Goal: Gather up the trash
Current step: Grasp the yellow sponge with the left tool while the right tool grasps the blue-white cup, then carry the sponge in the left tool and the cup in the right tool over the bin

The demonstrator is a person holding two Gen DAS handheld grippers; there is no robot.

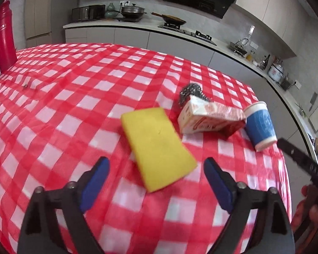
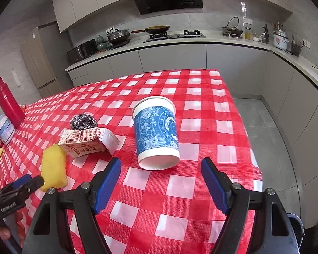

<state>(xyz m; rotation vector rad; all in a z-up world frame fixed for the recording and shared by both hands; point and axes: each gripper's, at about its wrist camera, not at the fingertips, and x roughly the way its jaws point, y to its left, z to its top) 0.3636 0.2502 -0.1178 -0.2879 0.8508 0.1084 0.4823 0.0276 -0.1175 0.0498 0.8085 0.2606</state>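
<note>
A yellow sponge (image 1: 158, 147) lies flat on the red checked tablecloth (image 1: 74, 105), just ahead of my open, empty left gripper (image 1: 156, 169). Beyond it lie a crumpled red-and-white carton (image 1: 209, 117), a steel wool ball (image 1: 189, 93) and a blue-and-white paper cup (image 1: 259, 124) on its side. In the right wrist view the cup (image 2: 156, 133) lies just ahead of my open, empty right gripper (image 2: 161, 169), bottom end toward me. The carton (image 2: 87, 142), steel wool (image 2: 82, 121) and sponge (image 2: 53, 168) lie to its left.
A red bottle (image 2: 8, 103) and a white jar (image 2: 5, 129) stand at the table's far left. The table's right edge (image 2: 248, 131) drops to grey floor. Kitchen counters (image 2: 180, 42) run behind. The left gripper's tip (image 2: 25, 183) shows beside the sponge.
</note>
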